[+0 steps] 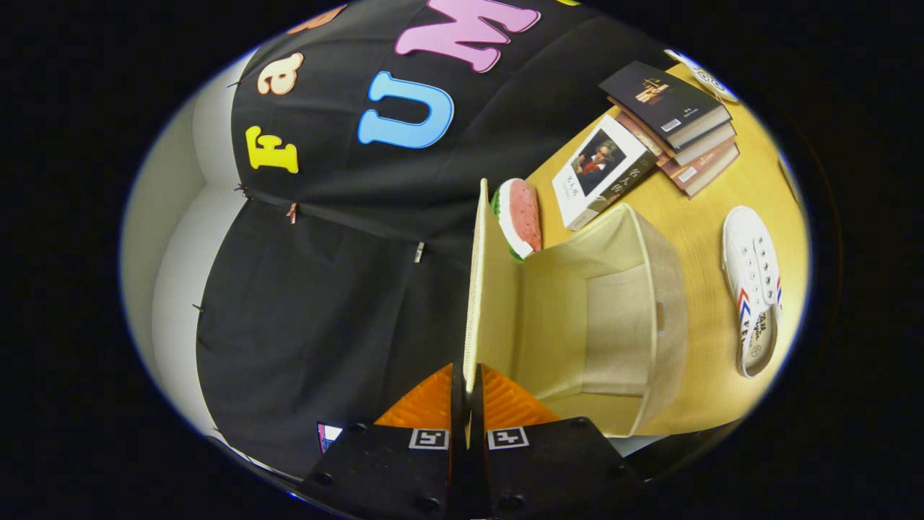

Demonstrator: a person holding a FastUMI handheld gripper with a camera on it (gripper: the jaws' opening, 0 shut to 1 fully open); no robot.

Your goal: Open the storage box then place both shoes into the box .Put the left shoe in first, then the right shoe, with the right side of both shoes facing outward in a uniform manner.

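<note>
With their two fingers pressed together on the lid's free edge, the tongs (467,393) pinch the lid (485,289), a thin pale panel that runs straight ahead from the fingertips and shows edge-on, lifted well clear of the box mouth. The whole view is rolled onto its side, so the worktop (704,217) appears to stand up on the far side of the box from the lid.

The box (668,303) is a beige fabric one, and it lies open just beside the fingers, its lid joined to it along one long edge. Its inside is bare: pale lining, a seamed floor panel and four walls, with a small handle slot in the wall that faces the shoe.

One white shoe (754,296) lies on the worktop beyond that slotted wall, near the box but apart from it, lengthwise along the wall. It has metal eyelets, red and blue stripes on its side, and its opening is turned towards the camera.

Past the box's far end wall, a watermelon-slice toy (521,217) sits just against the lid's outer end. A white book with a portrait on the cover (603,172) lies beyond the box corner, and further off from the box is a stack of dark books (675,126)
</note>
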